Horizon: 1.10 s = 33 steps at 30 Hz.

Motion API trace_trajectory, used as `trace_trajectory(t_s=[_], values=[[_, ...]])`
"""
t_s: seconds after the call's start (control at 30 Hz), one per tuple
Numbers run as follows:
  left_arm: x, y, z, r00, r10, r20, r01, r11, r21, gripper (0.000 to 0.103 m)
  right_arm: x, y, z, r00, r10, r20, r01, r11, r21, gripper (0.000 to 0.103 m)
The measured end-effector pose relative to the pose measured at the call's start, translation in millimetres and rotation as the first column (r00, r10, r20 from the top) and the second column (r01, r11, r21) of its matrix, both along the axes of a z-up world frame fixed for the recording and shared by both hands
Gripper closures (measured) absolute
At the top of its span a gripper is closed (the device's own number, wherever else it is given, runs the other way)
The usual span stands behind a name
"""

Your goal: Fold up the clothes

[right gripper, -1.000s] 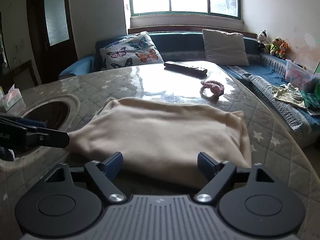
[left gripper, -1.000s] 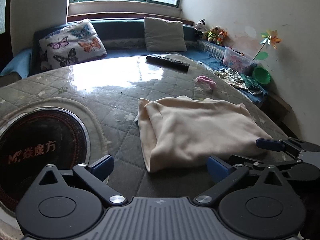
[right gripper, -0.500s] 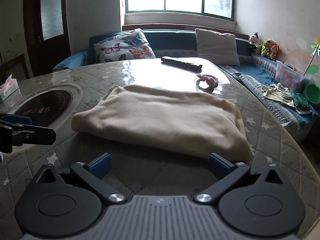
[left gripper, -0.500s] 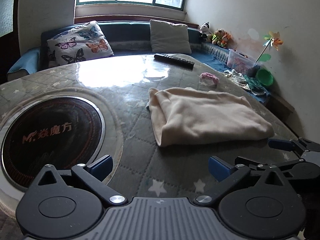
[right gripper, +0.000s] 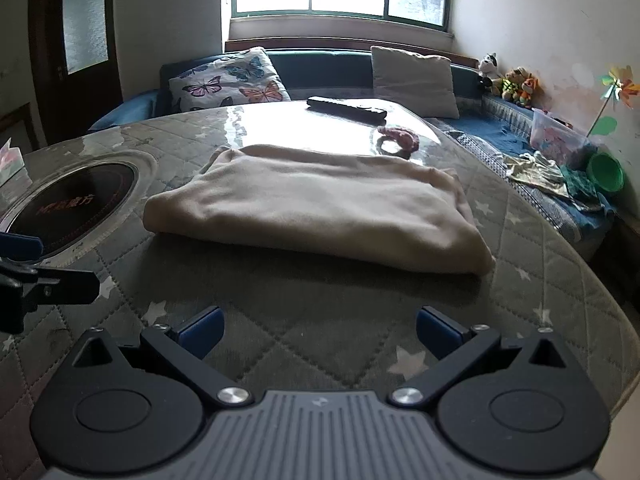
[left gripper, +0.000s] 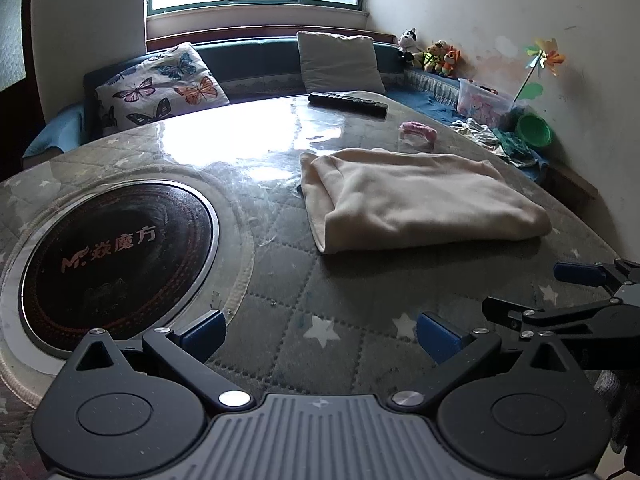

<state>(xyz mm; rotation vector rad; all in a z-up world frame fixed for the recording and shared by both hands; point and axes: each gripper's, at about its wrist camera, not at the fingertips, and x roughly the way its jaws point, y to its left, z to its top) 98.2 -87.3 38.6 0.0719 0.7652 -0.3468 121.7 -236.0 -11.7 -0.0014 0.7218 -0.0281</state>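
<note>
A folded cream garment [left gripper: 416, 196] lies flat on the quilted round table [left gripper: 288, 264]; it also shows in the right wrist view [right gripper: 320, 204]. My left gripper [left gripper: 320, 336] is open and empty, held back from the garment near the table's front. My right gripper [right gripper: 318, 330] is open and empty, also short of the garment's near edge. The right gripper shows at the right edge of the left wrist view [left gripper: 576, 292], and the left gripper at the left edge of the right wrist view [right gripper: 36, 276].
A round black cooktop [left gripper: 116, 248] is set in the table at left. A remote [left gripper: 348, 103] and a pink hair tie [left gripper: 418, 130] lie at the far side. A sofa with cushions [right gripper: 228, 82], toys and a green bowl [right gripper: 606, 172] lies beyond.
Both grippers have pulled back from the folded garment toward the table's front edge and stay open. The garment has not moved.
</note>
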Motion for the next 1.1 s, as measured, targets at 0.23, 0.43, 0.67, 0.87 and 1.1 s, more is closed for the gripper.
trace_trajectory(t_s=[0.23,0.43,0.67,0.87,1.1], values=[[-9,-4,-1,1.0,-0.016,0.006,0.016,1.0,0.022,0.0,-8,2,0,1.0,-0.016,-0.001,0.016,1.0,-0.006,0.0],[-14,-4,1,1.0,-0.014,0.009,0.013,0.999,0.031,0.0,-13,2,2,1.0,-0.023,0.005,0.023,1.0,-0.011,0.0],[-18,-6,1,1.0,-0.009,0.01,0.009,0.999,0.05,0.0,-17,3,3,1.0,-0.025,0.01,0.025,1.0,-0.005,0.0],[-20,-8,-1,1.0,-0.008,0.007,0.008,0.998,0.061,0.0,-19,3,1,1.0,-0.027,0.01,0.027,1.0,0.001,0.0],[-23,-11,-2,1.0,-0.01,0.012,0.009,0.997,0.078,0.0,-22,2,2,0.999,-0.032,0.013,0.032,0.999,0.004,0.0]])
